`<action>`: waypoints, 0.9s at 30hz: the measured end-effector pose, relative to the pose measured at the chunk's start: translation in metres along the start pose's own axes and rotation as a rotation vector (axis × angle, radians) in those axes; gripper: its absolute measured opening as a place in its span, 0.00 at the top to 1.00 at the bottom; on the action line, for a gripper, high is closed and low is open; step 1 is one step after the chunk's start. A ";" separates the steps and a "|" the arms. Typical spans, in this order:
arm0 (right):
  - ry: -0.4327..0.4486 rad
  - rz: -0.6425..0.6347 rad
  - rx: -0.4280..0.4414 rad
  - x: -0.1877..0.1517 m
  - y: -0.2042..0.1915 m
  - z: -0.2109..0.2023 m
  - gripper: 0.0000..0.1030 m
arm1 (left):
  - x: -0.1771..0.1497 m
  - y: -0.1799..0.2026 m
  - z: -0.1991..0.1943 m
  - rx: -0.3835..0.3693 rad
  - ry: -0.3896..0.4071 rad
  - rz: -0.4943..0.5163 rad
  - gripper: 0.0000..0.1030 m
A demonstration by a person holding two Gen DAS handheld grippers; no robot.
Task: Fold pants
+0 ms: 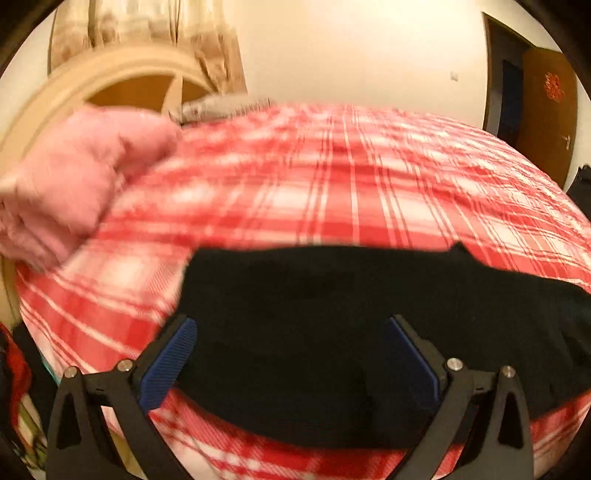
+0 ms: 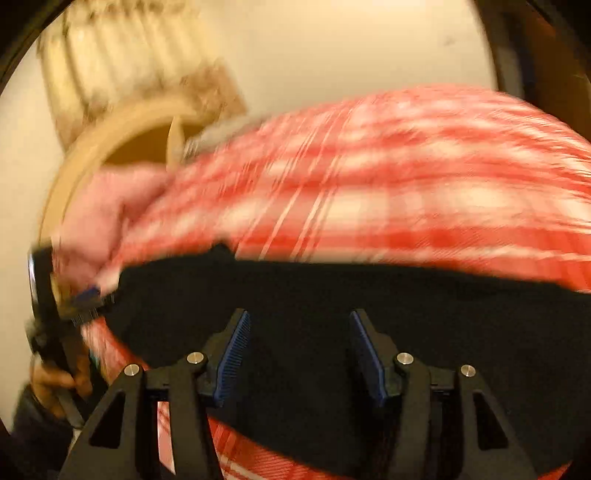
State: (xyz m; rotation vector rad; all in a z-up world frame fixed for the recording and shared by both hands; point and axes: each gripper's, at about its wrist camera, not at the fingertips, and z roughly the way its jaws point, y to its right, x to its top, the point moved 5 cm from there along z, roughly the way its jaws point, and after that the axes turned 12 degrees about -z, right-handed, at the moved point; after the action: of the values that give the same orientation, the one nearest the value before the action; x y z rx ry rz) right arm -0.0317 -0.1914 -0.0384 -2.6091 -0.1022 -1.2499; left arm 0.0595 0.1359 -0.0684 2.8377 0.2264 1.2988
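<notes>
Black pants (image 1: 332, 317) lie flat near the front edge of a bed with a red and white plaid cover (image 1: 332, 177). My left gripper (image 1: 291, 328) is open, its blue pads wide apart just above the left part of the cloth. In the right wrist view the same black pants (image 2: 369, 295) fill the lower half. My right gripper (image 2: 299, 325) is open over them with nothing between its pads. The left gripper (image 2: 88, 299) shows at the pants' left end, held by a hand (image 2: 55, 380). Both views are motion-blurred.
A pink garment (image 1: 70, 177) is heaped at the bed's left, by a curved wooden headboard (image 1: 110, 74). Grey cloth (image 1: 218, 107) lies at the far side. A curtain (image 1: 147, 29) hangs behind. A brown door (image 1: 546, 110) stands at the right.
</notes>
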 end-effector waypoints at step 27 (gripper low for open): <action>-0.255 0.444 -0.551 -0.108 0.349 -0.159 0.43 | -0.008 0.078 0.000 -0.085 -0.093 0.082 0.00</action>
State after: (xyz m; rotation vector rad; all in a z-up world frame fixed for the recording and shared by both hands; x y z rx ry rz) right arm -0.1615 -0.5642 -0.0924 -2.9809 0.8410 -0.8698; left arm 0.0643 0.0572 -0.0686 2.8538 0.0526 1.1549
